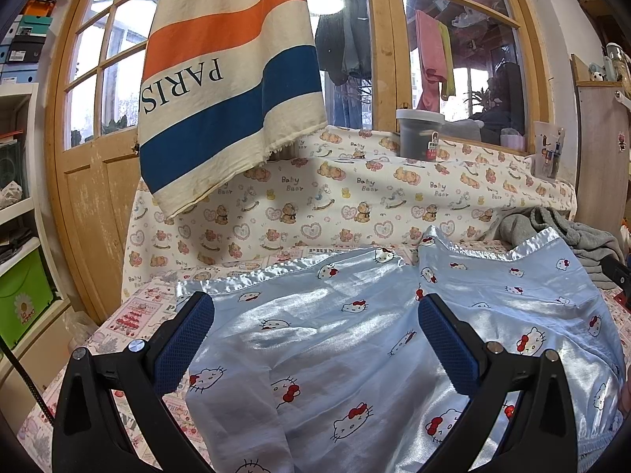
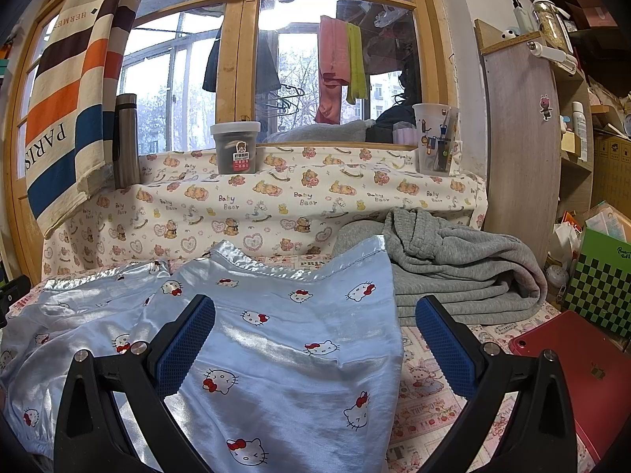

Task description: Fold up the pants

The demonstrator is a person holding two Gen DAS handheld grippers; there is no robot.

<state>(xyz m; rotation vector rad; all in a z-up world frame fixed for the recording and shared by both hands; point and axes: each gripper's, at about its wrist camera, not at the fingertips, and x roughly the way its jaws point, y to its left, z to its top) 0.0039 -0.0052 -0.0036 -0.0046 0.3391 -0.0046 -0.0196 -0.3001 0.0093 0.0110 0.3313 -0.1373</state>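
Light blue satin pants (image 1: 335, 339) with a cat-face print lie spread flat on the printed tablecloth (image 1: 138, 311), legs pointing to the far side. They also show in the right wrist view (image 2: 276, 335). My left gripper (image 1: 315, 339) is open and empty, hovering over the left leg. My right gripper (image 2: 315, 343) is open and empty over the right leg, its right finger (image 2: 445, 351) past the pants' right edge above the tablecloth (image 2: 426, 402).
A folded grey garment (image 2: 453, 272) lies at the far right of the table. A red tablet (image 2: 583, 374) sits at the right edge, a green checked box (image 2: 599, 287) behind it. A striped towel (image 1: 232, 79) hangs at the left. A jar (image 2: 236, 148), cup (image 2: 435, 138) and flask (image 2: 126, 142) stand on the sill.
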